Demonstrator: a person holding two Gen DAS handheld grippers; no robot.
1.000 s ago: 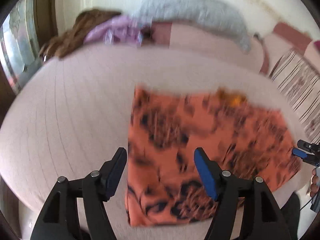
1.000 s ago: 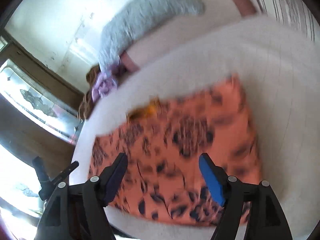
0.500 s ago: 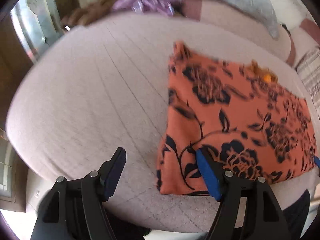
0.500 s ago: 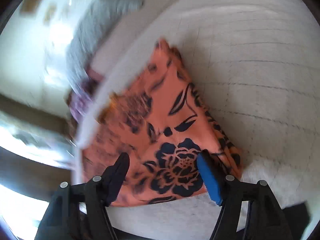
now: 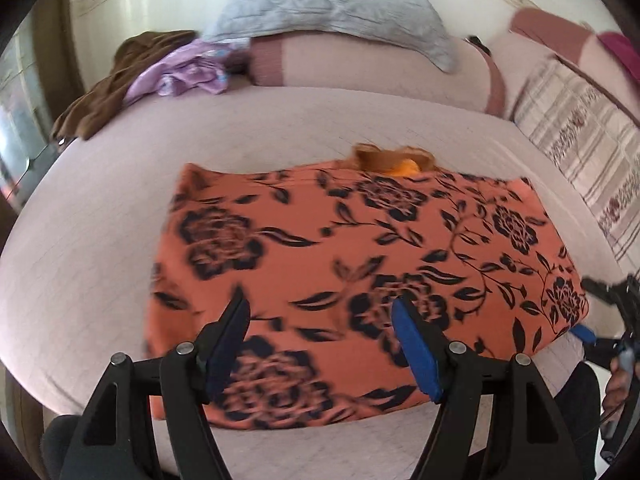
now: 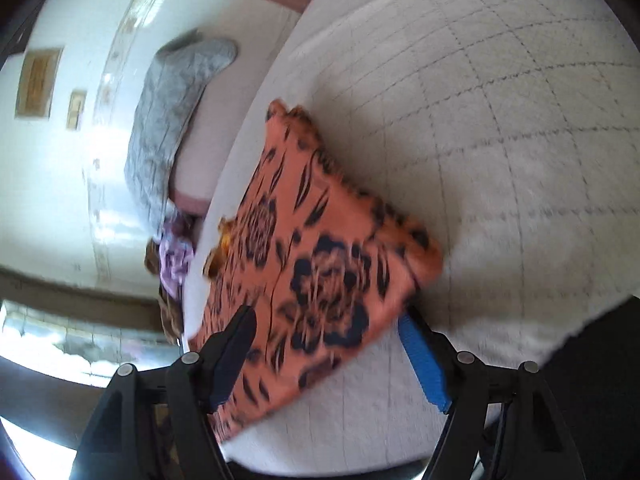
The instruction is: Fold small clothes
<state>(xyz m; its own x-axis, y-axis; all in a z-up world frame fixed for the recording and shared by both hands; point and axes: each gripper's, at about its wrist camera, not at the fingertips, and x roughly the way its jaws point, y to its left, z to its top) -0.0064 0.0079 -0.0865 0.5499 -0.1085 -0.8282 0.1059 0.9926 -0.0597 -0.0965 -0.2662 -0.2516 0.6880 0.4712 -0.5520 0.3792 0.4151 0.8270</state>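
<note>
An orange garment with a black flower print (image 5: pixel 360 248) lies flat on the pale quilted bed, with a small orange-brown collar piece (image 5: pixel 394 158) showing at its far edge. My left gripper (image 5: pixel 320 344) is open and empty above the garment's near edge. My right gripper (image 6: pixel 326 354) is open and empty over the garment's near right corner (image 6: pixel 312 272); it also shows at the right edge of the left wrist view (image 5: pixel 608 324).
A grey pillow (image 5: pixel 332 8) lies on the pink backrest. A brown and purple pile of clothes (image 5: pixel 148 76) sits at the far left of the bed. A striped cushion (image 5: pixel 580 140) stands at the right. The bed's near edge (image 6: pixel 500 344) is close below the grippers.
Both grippers swung back over the garment: the left view shifted right until the garment is centred, the right view moved toward the garment's right corner. The garment stayed put. Both stay open.
</note>
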